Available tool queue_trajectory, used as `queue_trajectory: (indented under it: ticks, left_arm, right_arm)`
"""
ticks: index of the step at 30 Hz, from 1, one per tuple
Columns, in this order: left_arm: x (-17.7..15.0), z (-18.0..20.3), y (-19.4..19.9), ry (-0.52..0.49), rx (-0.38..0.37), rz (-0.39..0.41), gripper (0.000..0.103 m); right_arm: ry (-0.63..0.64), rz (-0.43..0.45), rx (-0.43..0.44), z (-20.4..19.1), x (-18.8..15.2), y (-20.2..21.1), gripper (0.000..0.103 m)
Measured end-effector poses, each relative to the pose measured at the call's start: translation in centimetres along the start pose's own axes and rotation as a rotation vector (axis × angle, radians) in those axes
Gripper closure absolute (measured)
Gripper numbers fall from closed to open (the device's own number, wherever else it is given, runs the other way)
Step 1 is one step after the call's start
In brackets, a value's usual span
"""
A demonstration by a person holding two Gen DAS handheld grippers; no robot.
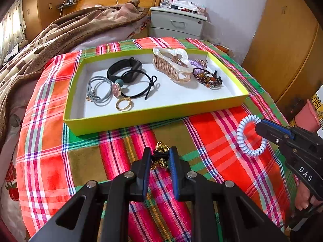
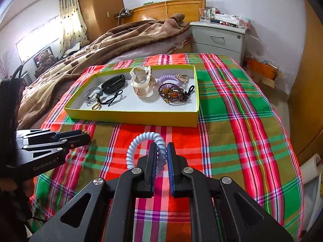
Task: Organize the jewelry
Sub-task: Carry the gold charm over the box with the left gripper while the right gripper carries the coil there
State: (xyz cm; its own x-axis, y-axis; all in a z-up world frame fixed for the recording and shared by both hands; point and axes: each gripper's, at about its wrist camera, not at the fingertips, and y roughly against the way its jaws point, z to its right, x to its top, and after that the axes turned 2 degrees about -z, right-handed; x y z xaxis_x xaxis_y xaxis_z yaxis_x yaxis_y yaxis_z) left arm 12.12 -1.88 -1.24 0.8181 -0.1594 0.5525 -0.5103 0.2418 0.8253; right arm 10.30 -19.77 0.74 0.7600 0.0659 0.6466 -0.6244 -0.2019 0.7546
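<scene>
On the plaid cloth (image 1: 212,127) in front of a yellow-green tray (image 1: 153,117) (image 2: 131,119), my left gripper (image 1: 160,157) (image 2: 85,136) is shut on a small black hair tie with gold beads (image 1: 160,151). The tie lies on the cloth between the blue pads. To the right, my right gripper (image 2: 161,153) (image 1: 260,130) is shut on a pale blue spiral hair tie (image 2: 139,141) (image 1: 245,139), whose loop sticks out past the fingertips. The tray holds a black band (image 1: 125,68), a grey hair tie (image 1: 99,89), gold rings (image 1: 123,103), a pearly claw clip (image 1: 173,64) and beaded bracelets (image 1: 208,78).
A brown blanket (image 1: 66,30) is heaped on the bed to the left and behind the tray. A grey nightstand (image 1: 177,24) stands at the back, wooden wardrobes (image 1: 286,40) at the right. A person's fingers (image 1: 304,197) hold the right gripper's handle.
</scene>
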Motion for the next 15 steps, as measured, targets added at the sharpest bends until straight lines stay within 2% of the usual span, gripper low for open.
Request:
queue_trajectory:
  ticks: [8,15]
  left_arm:
    - [0.9,-0.9,1.3,0.024,-0.008,0.032,0.084]
    - [3.4,-2.0,2.5,0.03,0.017,0.086,0.084]
  right_arm:
    - [0.004,0.023,-0.007,-0.2,1.4,0.3,0.093]
    - [0.002,0.045,-0.02,0.1,4.3,-0.5,0.093]
